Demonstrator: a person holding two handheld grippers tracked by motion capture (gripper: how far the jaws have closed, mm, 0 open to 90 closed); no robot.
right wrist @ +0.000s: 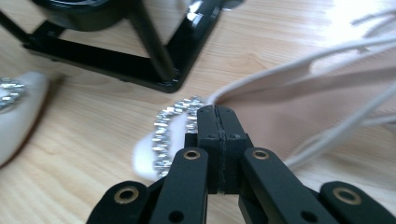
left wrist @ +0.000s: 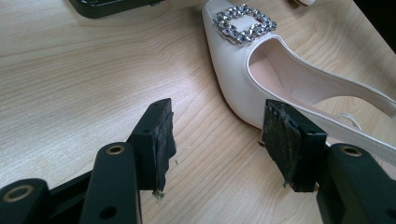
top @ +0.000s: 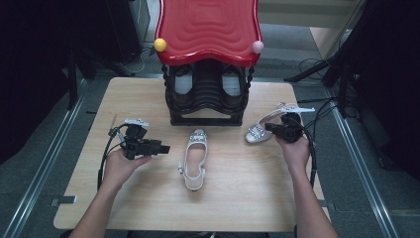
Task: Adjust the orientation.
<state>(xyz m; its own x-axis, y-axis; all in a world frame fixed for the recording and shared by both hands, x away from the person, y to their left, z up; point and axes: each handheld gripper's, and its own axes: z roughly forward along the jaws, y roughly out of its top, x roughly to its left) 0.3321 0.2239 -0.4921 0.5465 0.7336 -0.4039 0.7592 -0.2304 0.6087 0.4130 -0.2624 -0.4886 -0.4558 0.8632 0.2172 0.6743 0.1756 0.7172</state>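
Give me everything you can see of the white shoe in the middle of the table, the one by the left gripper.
The middle shoe is a white, smooth, leather-looking slingback with a pointed toe and a square rhinestone buckle on the vamp. It lies flat on the wooden table, sole down, toe toward the black shoe rack, heel strap toward the person. Nothing grips it: the left gripper is open beside its toe, one pad close by the shoe's side; contact can't be told.

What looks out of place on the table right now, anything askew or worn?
The two white shoes don't match in pose: the middle shoe lies flat and straight, while the right shoe sits angled. The left tongs have frayed, ragged pads. Nothing looks spilled.
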